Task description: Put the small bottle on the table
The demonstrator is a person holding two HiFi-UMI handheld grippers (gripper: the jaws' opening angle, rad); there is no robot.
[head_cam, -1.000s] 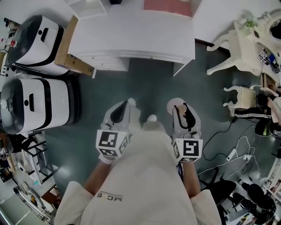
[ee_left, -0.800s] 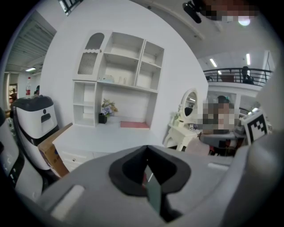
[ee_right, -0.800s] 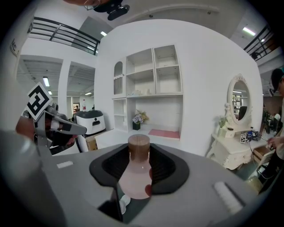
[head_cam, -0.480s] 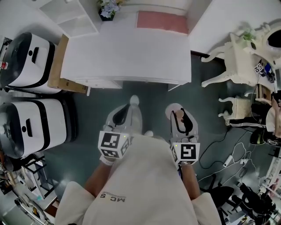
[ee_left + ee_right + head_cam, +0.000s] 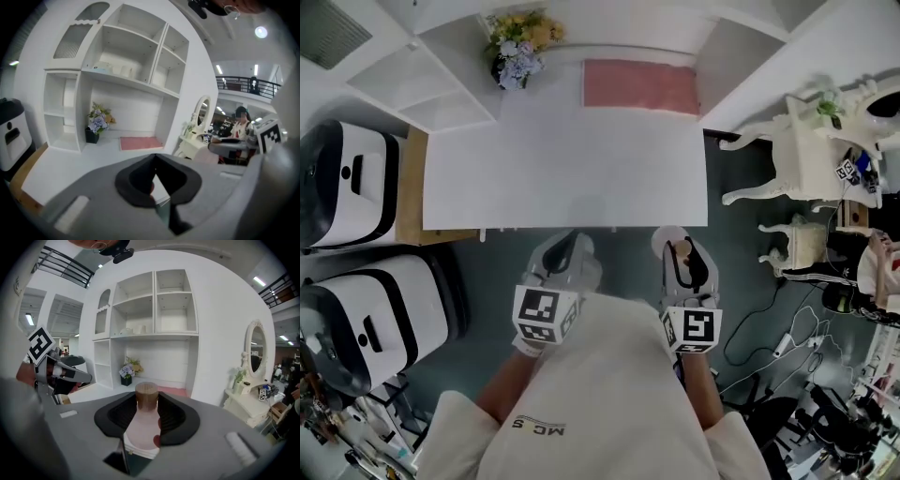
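Bottle gripped, table dead ahead, nothing set down yet!
The right gripper (image 5: 146, 398) is clamped on the small pinkish bottle with a brown cork-like cap (image 5: 142, 427), held just short of the white table's (image 5: 562, 178) near edge. The left gripper (image 5: 154, 158) is pinched closed, empty. Left to do: reach over, lower, release.

We held both grippers out ahead of our chest, side by side and a little apart, each pointing forward and slightly downward. The left gripper (image 5: 574, 242) had its jaws closed tip to tip with nothing between them. The right gripper (image 5: 677, 246) had its jaws clamped on the body of the small bottle (image 5: 144, 420), which stood upright between them. Our left forearm (image 5: 502, 394) and right forearm (image 5: 699, 401) reached forward, bare below short sleeves. Each gripper's marker cube faced up toward our head.
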